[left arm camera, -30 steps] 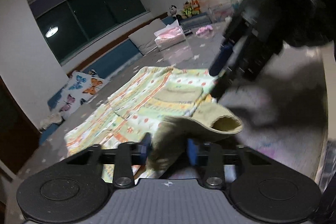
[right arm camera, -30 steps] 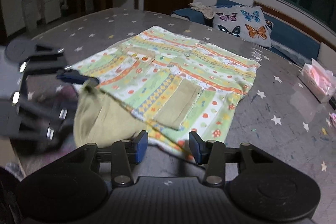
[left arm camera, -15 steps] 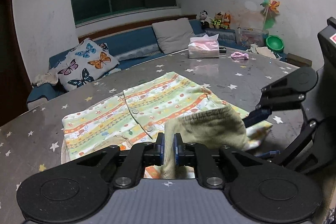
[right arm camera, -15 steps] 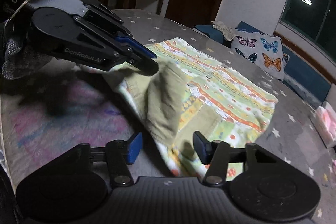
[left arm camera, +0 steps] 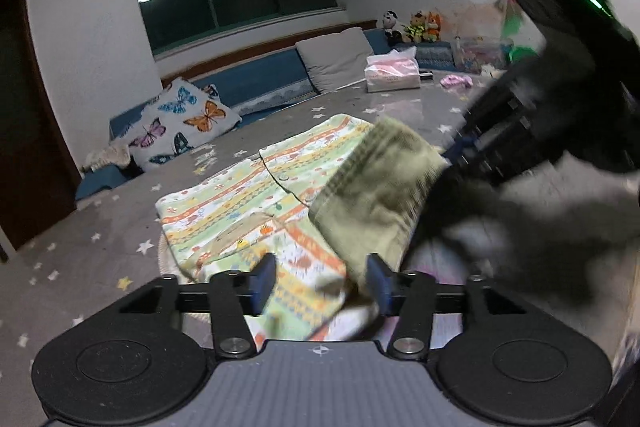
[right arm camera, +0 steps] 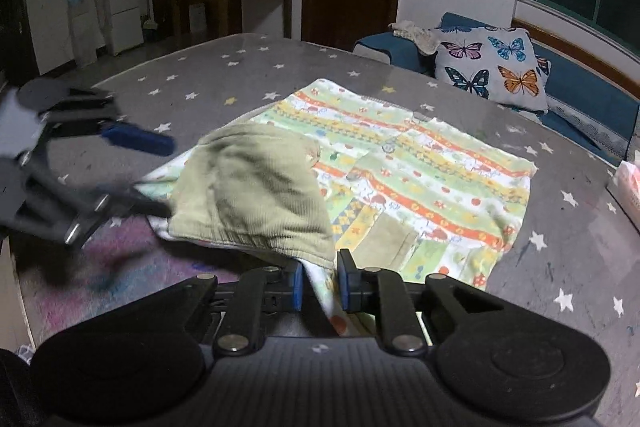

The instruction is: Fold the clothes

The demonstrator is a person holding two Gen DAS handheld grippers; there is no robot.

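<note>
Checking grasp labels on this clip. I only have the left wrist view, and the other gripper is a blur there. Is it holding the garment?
Observer: The right wrist view shows the right gripper narrowed onto the near hem of the patterned garment, with cloth between its fingers.
Operator: And the left one? Cloth seems to sit between its fingers here.
Observer: Seen from the right wrist, the left gripper is spread wide with nothing pinched. Its lower finger only lies at the edge of the olive flap.

Left tool [left arm camera: 322, 281] spread wide over patterned children's garment [left arm camera: 240, 203] on star-print tabletop [left arm camera: 80, 251]; olive cuff [left arm camera: 376, 195] lifted by blurred right tool [left arm camera: 452, 157].
</note>
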